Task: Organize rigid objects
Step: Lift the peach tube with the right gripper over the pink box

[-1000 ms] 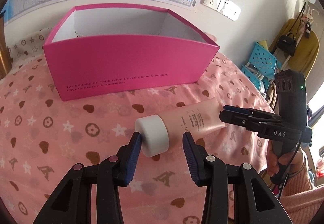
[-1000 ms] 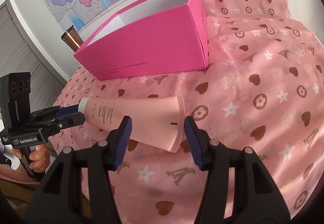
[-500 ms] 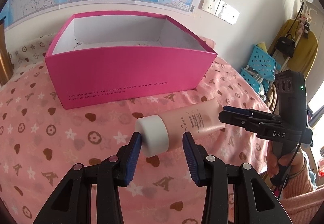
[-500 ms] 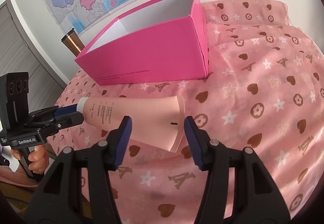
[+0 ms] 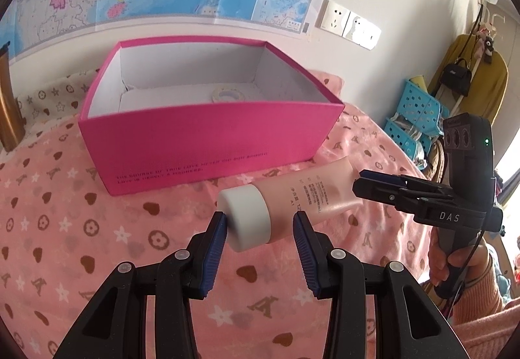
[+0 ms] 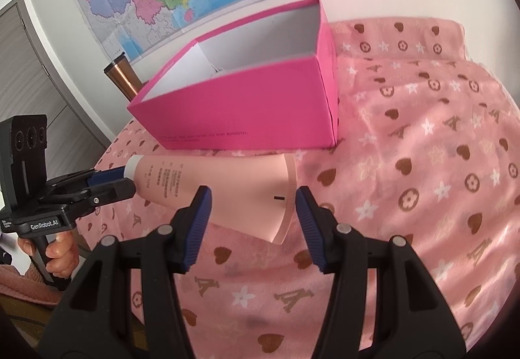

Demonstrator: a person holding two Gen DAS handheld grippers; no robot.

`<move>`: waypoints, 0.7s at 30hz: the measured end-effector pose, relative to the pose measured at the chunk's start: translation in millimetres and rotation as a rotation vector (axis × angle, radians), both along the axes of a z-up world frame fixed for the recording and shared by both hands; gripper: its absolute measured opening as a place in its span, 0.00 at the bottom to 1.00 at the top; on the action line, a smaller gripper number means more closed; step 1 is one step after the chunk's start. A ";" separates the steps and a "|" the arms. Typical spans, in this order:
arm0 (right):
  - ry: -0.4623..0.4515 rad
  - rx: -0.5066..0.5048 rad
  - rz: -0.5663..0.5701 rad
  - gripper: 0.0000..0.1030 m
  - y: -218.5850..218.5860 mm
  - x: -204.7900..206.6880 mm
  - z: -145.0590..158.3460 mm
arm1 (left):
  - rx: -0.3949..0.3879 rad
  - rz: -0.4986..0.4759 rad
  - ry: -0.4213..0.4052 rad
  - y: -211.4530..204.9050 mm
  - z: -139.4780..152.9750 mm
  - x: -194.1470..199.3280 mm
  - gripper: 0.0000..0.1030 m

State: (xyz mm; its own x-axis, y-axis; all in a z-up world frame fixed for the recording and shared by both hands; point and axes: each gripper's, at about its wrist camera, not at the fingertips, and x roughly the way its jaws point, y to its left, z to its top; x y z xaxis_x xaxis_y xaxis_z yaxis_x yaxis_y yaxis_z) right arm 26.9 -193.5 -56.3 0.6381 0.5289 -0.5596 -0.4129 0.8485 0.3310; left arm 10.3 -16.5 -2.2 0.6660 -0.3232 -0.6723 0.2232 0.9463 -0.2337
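Two grippers hold one pink tube (image 5: pixel 312 193) between them, lifted off the pink patterned cloth (image 5: pixel 65 222) near the middle of both frames. In the left wrist view the left gripper (image 5: pixel 260 229) is clamped on the tube's white cap (image 5: pixel 247 216), and in the right wrist view the right gripper (image 6: pixel 253 206) pinches its flat crimped end (image 6: pixel 286 196). Just behind the tube, in the upper half of each frame, stands the open magenta box (image 5: pixel 208 138), with a roll of tape (image 5: pixel 227 96) on its white floor.
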 end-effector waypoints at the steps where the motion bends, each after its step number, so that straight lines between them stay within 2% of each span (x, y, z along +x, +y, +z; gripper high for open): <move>1: -0.008 -0.003 0.000 0.55 0.4 0.2 2.6 | 0.003 0.001 -0.004 -0.2 1.6 0.7 0.41; 21: -0.120 -0.022 0.012 0.55 5.2 20.3 46.4 | 0.046 0.028 -0.103 4.2 36.1 26.5 0.41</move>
